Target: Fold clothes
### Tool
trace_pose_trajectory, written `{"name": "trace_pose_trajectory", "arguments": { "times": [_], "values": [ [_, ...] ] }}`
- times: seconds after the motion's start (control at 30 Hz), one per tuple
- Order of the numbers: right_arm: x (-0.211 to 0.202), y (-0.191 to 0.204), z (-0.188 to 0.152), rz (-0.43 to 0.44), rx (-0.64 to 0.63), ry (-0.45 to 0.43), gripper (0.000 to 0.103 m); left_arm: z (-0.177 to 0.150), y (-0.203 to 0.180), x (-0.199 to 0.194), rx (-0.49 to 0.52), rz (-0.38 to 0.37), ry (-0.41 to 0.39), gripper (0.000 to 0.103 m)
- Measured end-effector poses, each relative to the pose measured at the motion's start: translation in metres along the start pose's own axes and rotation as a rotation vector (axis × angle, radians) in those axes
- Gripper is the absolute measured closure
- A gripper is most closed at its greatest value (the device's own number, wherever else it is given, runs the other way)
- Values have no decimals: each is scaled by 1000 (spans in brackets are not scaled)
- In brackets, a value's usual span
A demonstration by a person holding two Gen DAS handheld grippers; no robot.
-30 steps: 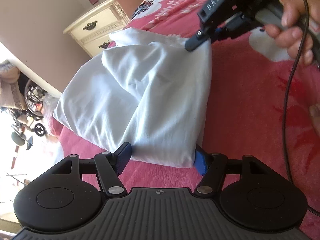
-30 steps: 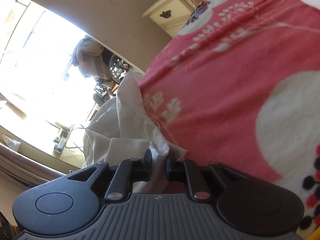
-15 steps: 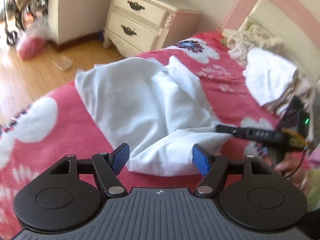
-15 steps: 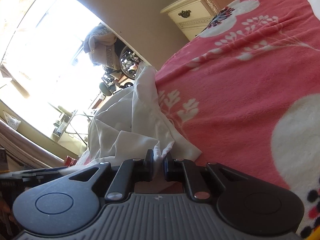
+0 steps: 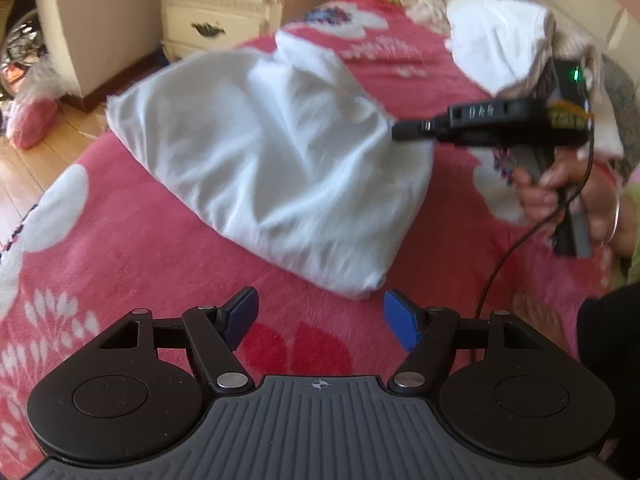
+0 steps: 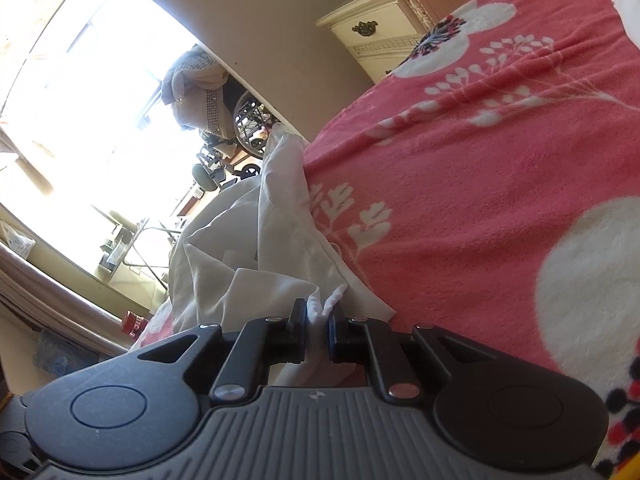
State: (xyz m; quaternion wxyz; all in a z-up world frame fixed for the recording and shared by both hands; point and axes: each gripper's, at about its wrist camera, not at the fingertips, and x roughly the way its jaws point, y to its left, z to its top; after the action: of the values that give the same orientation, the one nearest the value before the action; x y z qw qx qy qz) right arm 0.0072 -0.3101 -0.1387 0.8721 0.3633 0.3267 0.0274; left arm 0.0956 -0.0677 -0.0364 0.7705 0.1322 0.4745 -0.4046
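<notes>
A white garment (image 5: pixel 272 168) lies partly folded on the red flowered blanket (image 5: pixel 120 240). My left gripper (image 5: pixel 320 314) hangs open just in front of the garment's near edge, with nothing between its blue pads. In the left wrist view my right gripper (image 5: pixel 396 133) reaches in from the right, held by a hand (image 5: pixel 560 196), its tips pinching the garment's right edge. Seen from the right wrist, my right gripper (image 6: pixel 318 314) is shut on a bunched fold of the white garment (image 6: pixel 256 248), which is drawn up off the blanket (image 6: pixel 480 184).
A pile of white and cream clothes (image 5: pixel 492 36) lies at the back right of the bed. A cream nightstand with drawers (image 5: pixel 216 12) stands beyond the bed's far edge, beside wooden floor (image 5: pixel 40 152). A black cable (image 5: pixel 516 248) trails from the right gripper across the blanket.
My left gripper has let the garment's near edge go, pulled back and risen, and its view has rolled upright. The right gripper still holds the cloth in place.
</notes>
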Motion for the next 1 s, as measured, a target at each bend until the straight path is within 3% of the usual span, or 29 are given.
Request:
{"name": "trace_pose_trajectory", "arguments": {
  "times": [0.1, 0.17, 0.27, 0.33, 0.47, 0.53, 0.6, 0.7, 0.77, 0.87, 1.0],
  "values": [
    [0, 0, 0, -1, 0, -4, 93, 4, 6, 5, -113, -14, 5, 35],
    [0, -1, -1, -1, 1, -5, 93, 7, 26, 13, -296, -22, 11, 39],
    [-1, 0, 0, 1, -7, -6, 93, 1, 69, 17, -632, -120, -43, 45],
    [-1, 1, 0, 3, -20, -6, 93, -1, 82, 18, -717, -146, -80, 46],
    [-2, 7, 1, 9, -90, -16, 93, 5, 80, 31, -657, -80, -62, 51],
    [0, 4, 3, -22, -98, -6, 93, 6, 76, 42, -630, -48, -16, 51],
    [2, -4, 4, -54, -80, 14, 92, 6, 74, 44, -602, -30, -18, 51],
    [-9, -4, 10, -50, -93, -4, 89, 7, 74, 35, -570, -9, -46, 51],
    [-20, 2, 17, -52, -128, -40, 75, 8, 76, 26, -545, 15, -77, 50],
    [-26, 15, 35, -23, -171, -75, 68, 14, 83, 13, -491, 74, -144, 46],
    [-2, 46, 65, 56, -235, -33, 63, 33, 91, 15, -450, 141, -190, 44]
  ]
}}
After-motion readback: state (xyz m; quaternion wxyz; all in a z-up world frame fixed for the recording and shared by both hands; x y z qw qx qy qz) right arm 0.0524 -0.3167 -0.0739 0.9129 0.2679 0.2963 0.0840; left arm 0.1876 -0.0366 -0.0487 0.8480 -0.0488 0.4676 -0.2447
